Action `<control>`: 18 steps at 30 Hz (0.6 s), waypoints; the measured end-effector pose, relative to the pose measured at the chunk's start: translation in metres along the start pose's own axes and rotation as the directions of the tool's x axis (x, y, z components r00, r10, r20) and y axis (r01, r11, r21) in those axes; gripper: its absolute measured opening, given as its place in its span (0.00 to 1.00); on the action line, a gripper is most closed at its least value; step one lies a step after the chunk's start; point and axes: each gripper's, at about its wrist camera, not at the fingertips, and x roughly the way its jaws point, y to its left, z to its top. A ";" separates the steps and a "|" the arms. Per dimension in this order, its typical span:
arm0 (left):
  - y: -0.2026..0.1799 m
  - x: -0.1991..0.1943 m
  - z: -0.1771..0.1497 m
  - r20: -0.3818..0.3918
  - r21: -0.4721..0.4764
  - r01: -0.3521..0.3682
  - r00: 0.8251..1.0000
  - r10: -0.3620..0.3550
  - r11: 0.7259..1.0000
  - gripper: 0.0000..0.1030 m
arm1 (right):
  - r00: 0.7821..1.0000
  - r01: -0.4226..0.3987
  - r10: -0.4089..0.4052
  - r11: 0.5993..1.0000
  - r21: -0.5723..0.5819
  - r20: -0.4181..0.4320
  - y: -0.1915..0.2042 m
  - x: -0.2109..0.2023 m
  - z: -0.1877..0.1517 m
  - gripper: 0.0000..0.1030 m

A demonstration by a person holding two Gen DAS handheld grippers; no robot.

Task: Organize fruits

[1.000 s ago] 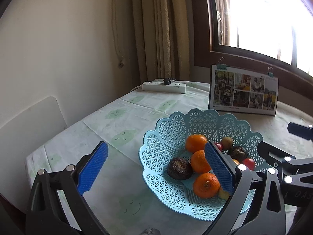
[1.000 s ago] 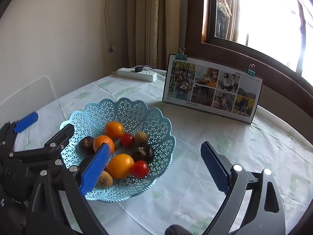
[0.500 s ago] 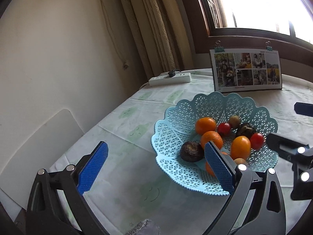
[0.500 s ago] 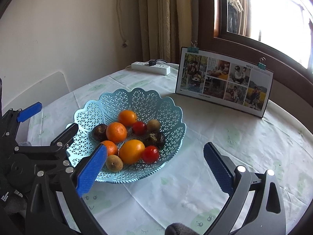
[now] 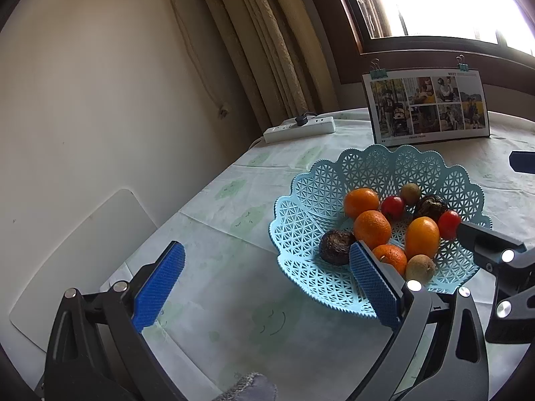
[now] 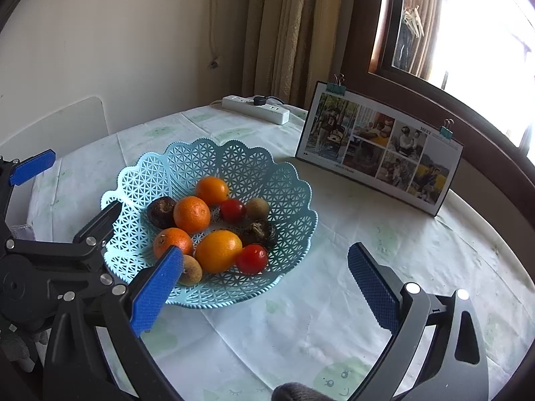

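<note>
A light blue lattice basket [image 5: 311, 200] [image 6: 254, 163] stands on the table with several fruits in it: oranges [image 5: 371, 229] [image 6: 191, 214], red tomatoes [image 6: 251, 259], brown kiwis [image 6: 257, 208] and dark round fruits [image 5: 336, 246]. My left gripper [image 5: 264, 282] is open and empty, low over the tablecloth at the basket's left rim. Just in front of the basket, my right gripper [image 6: 264, 287] is open too, with nothing between its blue pads [image 6: 371, 284]. Each gripper shows at the edge of the other's view.
A photo board [image 6: 378, 148] with binder clips stands behind the basket, near the window sill. A white power strip [image 6: 255, 108] lies at the table's far edge by the curtain. A white chair back [image 5: 77, 254] is at the left. Bare tablecloth [image 6: 418, 240] spreads right of the basket.
Both grippers have drawn back and swung, so the basket now sits further along in each view. Both stayed open. The fruits have not moved.
</note>
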 end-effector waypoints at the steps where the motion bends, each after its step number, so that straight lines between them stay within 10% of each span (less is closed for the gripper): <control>1: -0.001 0.000 0.000 0.000 0.003 0.000 1.000 0.000 1.000 0.97 | 1.000 0.001 -0.001 1.000 -0.001 -0.001 0.000 0.000 0.000 0.95; 18: -0.006 0.007 0.002 -0.012 0.018 -0.016 1.000 0.016 1.000 0.97 | 1.000 0.009 -0.009 1.000 -0.003 -0.009 0.001 0.003 -0.004 0.95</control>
